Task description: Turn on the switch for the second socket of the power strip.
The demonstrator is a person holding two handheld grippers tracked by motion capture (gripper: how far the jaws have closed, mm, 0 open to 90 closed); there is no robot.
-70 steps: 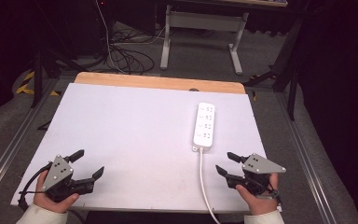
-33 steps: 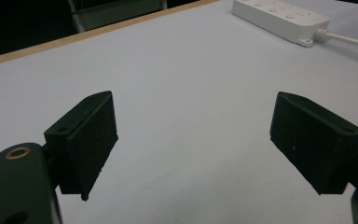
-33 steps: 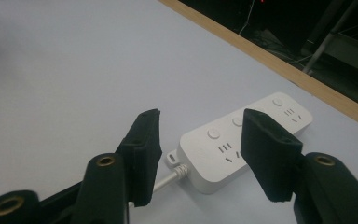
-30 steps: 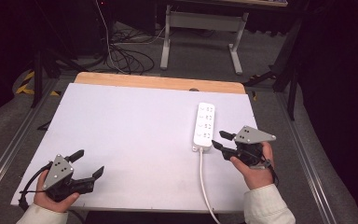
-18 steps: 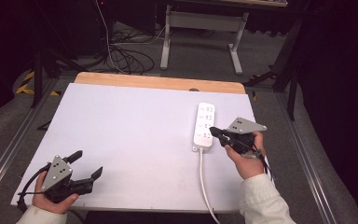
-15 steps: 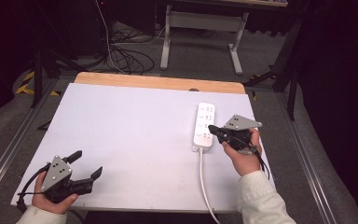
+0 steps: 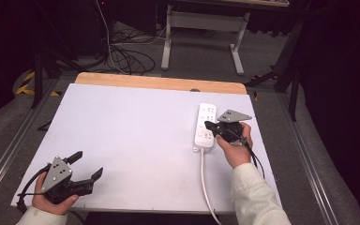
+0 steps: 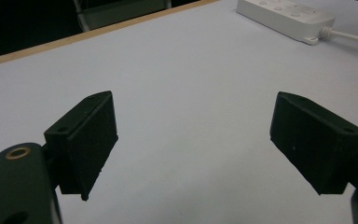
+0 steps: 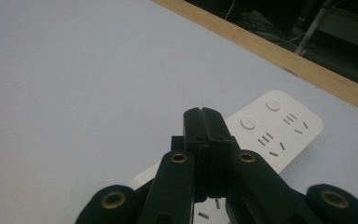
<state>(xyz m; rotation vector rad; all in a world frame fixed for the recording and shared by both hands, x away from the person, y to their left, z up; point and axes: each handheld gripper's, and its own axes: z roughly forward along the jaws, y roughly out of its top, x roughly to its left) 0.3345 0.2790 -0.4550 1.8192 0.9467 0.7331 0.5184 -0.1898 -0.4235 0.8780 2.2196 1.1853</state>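
A white power strip (image 7: 206,126) lies on the right side of the white table (image 7: 136,131), its cord running toward the front edge. My right gripper (image 7: 209,126) is shut with nothing between its jaws, and its tip hovers over the strip's middle. In the right gripper view the closed jaws point at the power strip (image 9: 270,135), above its round buttons and sockets. My left gripper (image 7: 87,165) rests open near the front left corner, empty. Between the wide jaws in the left gripper view lies bare table (image 8: 186,116), and the power strip (image 8: 286,16) shows far off.
The strip's white cord (image 7: 205,183) runs down to the table's front edge. A wooden strip (image 7: 159,83) borders the far edge. Behind the table stand a metal frame (image 7: 201,33) and floor cables (image 7: 122,56).
My right gripper has moved forward from the front right corner to above the power strip and its jaws have shut. The left gripper has stayed put.
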